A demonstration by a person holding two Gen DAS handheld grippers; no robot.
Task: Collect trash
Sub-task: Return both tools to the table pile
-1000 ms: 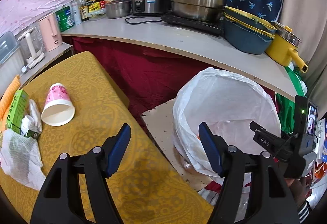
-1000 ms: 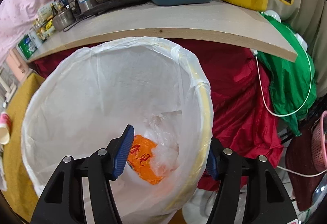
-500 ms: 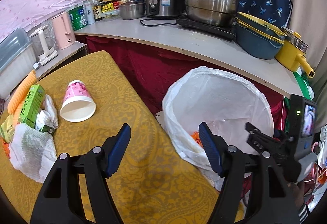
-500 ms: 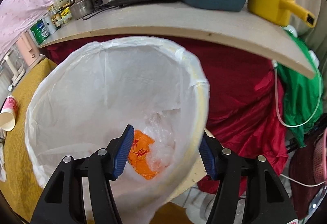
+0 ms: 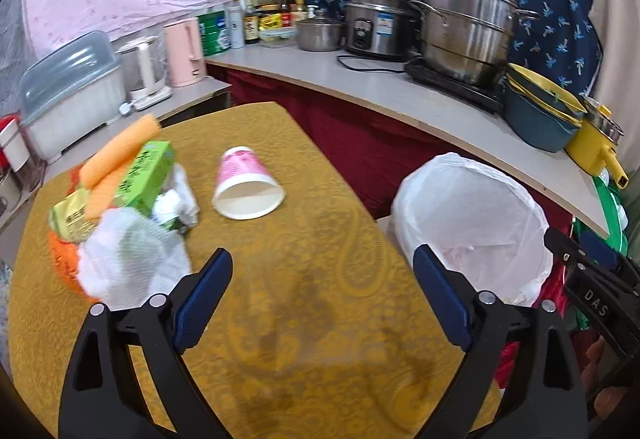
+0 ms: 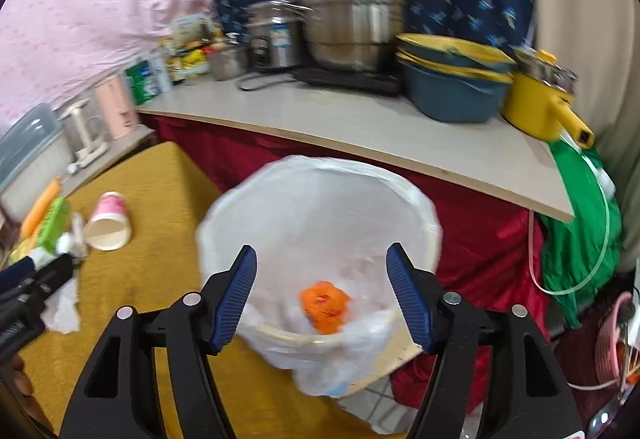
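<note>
A bin lined with a white bag (image 5: 472, 223) (image 6: 320, 223) stands beside the yellow table (image 5: 312, 311); an orange wrapper (image 6: 324, 305) lies at its bottom. On the table lie a tipped pink paper cup (image 5: 248, 185) (image 6: 107, 223), a green carton (image 5: 150, 173), an orange pack (image 5: 116, 153) and crumpled white paper (image 5: 132, 259). My left gripper (image 5: 322, 303) hovers above the tabletop, its jaws opening with nothing between them. My right gripper (image 6: 320, 293) is above the bin's mouth, jaws opening and empty.
A grey counter (image 5: 400, 95) behind the bin carries steel pots (image 5: 468, 27), a rice cooker (image 5: 376, 25), stacked blue bowls (image 6: 452, 87) and a yellow pot (image 6: 544, 107). A pink kettle (image 5: 184, 53) and a plastic box (image 5: 72, 95) stand left. Green cloth (image 6: 580, 223) hangs right.
Both grippers pulled back and rose from the bin; the left swung toward the table's trash. Both pairs of jaws stand wider. The bin looks smaller and farther off.
</note>
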